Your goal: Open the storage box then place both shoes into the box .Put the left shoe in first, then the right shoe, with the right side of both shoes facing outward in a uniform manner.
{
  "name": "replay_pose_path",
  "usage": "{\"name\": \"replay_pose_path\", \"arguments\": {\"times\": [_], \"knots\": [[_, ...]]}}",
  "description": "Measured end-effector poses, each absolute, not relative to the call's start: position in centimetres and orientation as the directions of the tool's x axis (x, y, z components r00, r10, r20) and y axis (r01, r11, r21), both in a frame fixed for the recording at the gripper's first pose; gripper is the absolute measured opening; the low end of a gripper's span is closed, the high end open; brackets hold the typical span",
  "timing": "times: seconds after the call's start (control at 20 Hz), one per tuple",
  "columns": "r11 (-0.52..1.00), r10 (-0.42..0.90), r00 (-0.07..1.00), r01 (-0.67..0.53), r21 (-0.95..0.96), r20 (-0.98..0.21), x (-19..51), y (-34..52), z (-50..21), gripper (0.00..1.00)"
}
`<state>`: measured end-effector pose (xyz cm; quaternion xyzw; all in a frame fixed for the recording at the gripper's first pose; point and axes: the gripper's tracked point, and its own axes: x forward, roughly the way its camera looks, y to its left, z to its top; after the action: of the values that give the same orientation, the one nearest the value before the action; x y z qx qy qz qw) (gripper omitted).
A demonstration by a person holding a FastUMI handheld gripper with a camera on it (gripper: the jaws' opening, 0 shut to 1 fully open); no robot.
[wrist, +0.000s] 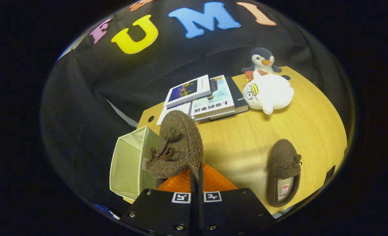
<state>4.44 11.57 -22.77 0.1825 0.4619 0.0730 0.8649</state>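
Beyond the tongs (196, 183), on the wooden worktop (246, 137): a stack of books (203, 98), counted as about four, a white plush toy (267, 93) beside it, a penguin plush (262, 60) just behind. Two brown fuzzy shoes: one shoe (177, 147) pinched between the closed fingers, held raised and tilted toe-up, just beside the open pale storage box (130, 164) at the worktop's near corner; second shoe (284, 172) lying flat on the worktop, well apart on the other side. Tongs pointing forward and downward over the worktop's near edge.
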Motion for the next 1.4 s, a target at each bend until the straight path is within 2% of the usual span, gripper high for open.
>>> {"name": "replay_pose_path", "arguments": {"times": [0.6, 1.0, 1.4], "knots": [[0.895, 0.409, 0.558, -0.092, 0.436, -0.723, 6.4, 24.3, -19.0, 0.0], [0.901, 0.418, 0.503, -0.127, 0.415, -0.756, 6.3, 31.5, -22.9, 0.0], [0.908, 0.398, 0.467, -0.076, 0.413, -0.789, 6.5, 35.8, -27.5, 0.0]]}}
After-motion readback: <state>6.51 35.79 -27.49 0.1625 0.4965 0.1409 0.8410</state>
